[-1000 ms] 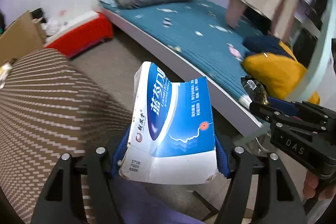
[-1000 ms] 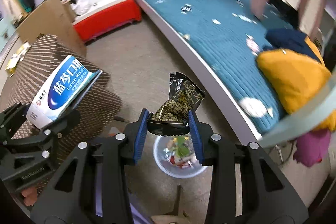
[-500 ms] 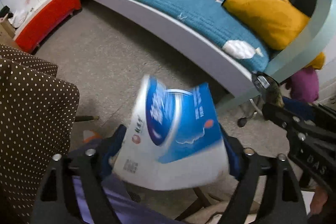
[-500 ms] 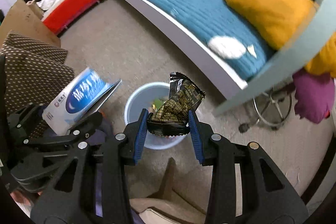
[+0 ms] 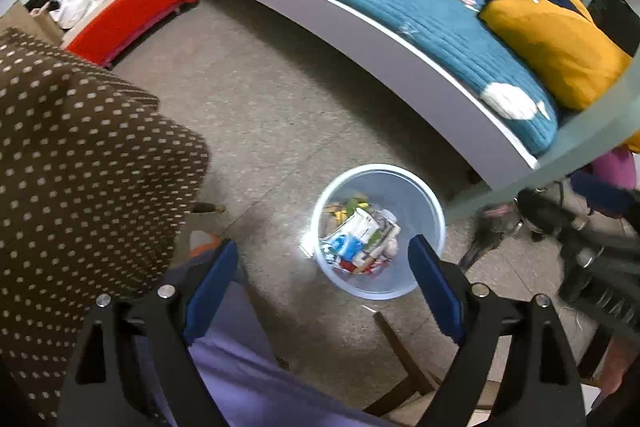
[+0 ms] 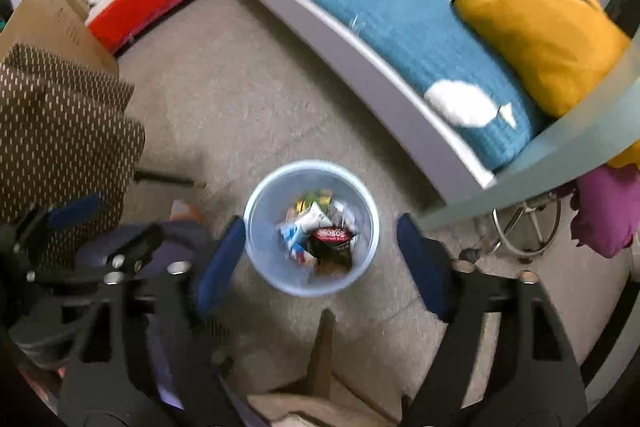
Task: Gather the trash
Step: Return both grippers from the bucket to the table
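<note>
Grey floor beside the bed (image 5: 400, 7), with the bin (image 5: 424, 195) standing on it below both my grippers.

My left gripper (image 5: 324, 283) and right gripper (image 6: 320, 259) had both just been opening; their jaws stood wide with nothing between them. Trash lay inside the bin: a blue and white box (image 5: 352, 239) and a dark wrapper (image 6: 332, 239) among other scraps. Left of it sat a dotted brown cushion (image 5: 80, 155).

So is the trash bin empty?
No, the trash bin on the floor already holds a pile of wrappers and boxes, seen from above in the right wrist view.
</note>
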{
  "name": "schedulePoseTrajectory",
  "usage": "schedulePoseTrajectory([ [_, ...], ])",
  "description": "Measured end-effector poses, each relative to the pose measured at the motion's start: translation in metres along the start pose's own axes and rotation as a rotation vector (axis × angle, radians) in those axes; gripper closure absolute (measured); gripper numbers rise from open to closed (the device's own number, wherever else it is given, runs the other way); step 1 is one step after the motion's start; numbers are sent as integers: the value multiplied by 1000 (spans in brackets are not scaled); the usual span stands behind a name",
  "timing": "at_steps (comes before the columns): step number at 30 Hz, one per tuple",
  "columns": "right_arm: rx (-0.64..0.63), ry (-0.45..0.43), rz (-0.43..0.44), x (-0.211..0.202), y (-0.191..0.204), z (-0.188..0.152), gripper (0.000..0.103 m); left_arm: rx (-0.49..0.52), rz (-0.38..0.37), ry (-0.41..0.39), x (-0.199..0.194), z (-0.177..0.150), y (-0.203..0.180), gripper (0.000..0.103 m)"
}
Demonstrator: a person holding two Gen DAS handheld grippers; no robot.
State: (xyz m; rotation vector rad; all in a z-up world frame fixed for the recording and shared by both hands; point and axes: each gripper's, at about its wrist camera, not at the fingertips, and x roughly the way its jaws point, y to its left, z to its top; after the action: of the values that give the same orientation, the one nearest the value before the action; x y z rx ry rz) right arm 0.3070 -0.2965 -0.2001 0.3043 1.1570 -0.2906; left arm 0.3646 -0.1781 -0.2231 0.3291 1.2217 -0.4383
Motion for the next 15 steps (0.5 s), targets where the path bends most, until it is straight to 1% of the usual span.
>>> schedulePoseTrajectory([
  [3, -15, 1, -7, -2, 1, 4, 25, -25, 1, -11, -6, 0, 9, 16],
  [7, -17, -7, -12, -8, 1, 4, 25, -33, 8, -20, -12, 2, 11, 16],
  [11, -17, -18, -3, -17, 1, 3, 25, -13, 15, -14, -21, 2, 9, 15],
  [13, -17, -35, -1, -25, 2, 3, 25, -5, 14, -25, -28, 1, 7, 15],
  [15, -18, -54, -2, -33, 3, 3, 25, -6, -2, -40, -36, 1, 6, 15],
])
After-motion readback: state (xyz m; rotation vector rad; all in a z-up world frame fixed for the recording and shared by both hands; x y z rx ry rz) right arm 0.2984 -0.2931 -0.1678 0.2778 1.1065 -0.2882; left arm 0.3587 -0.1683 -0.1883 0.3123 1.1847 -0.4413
